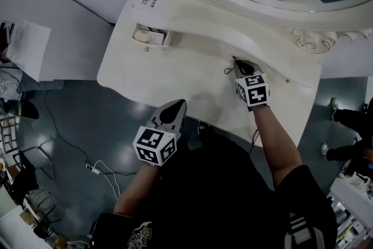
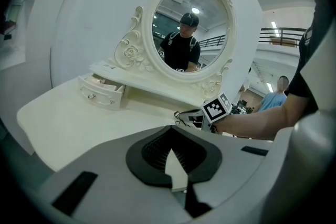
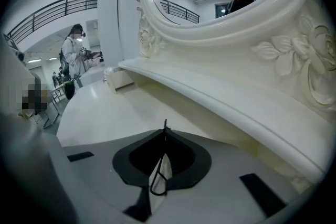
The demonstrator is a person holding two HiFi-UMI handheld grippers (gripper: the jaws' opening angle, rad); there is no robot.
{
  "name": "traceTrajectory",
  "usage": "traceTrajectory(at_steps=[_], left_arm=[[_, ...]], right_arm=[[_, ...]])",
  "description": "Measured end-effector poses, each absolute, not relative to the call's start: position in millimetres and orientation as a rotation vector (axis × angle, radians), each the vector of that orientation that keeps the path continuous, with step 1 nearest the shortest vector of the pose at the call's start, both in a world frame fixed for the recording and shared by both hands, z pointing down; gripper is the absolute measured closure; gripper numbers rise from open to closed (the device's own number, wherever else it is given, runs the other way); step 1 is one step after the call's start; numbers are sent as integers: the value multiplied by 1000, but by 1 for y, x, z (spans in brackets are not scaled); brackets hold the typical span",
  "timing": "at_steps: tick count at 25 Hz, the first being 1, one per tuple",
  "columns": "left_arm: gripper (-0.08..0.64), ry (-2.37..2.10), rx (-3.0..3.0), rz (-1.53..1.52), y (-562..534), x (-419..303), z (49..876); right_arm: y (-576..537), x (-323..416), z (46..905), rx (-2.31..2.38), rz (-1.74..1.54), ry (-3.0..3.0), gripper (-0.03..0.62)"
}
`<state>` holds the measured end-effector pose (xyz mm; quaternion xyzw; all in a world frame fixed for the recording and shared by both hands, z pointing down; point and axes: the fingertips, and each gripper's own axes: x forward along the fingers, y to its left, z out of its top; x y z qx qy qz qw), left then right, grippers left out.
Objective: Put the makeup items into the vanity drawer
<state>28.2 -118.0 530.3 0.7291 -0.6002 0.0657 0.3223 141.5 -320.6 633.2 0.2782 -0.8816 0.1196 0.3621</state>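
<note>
Thin black wire item (image 3: 156, 182) pinched betw. shut jaws of right gripper (image 1: 242, 66), low over vanity top (image 1: 175, 76), shelf (image 3: 220, 92) just ahead. Drawer (image 1: 150, 45) open, well off to that gripper's left, w/ stuff inside. Left gripper (image 1: 172, 112) clenched, empty, at top's near edge.

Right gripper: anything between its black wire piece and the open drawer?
Nothing visible. The white tabletop lies bare between the right gripper, shut on a thin black wire loop, and the small open white drawer; the left gripper sits off that path.
</note>
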Motion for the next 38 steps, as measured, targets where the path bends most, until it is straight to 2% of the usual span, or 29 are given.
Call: traceTrajectory(at_steps=[8, 25, 38], left_arm=[[560, -1580, 1924, 155, -118, 23, 526], [560, -1727, 1885, 113, -104, -11, 496], [560, -1864, 1808, 90, -84, -35, 476]], right_arm=[[-307, 121, 608, 670, 302, -2340, 558], [-258, 11, 530, 402, 220, -2567, 558], [-226, -41, 500, 234, 186, -2646, 558]])
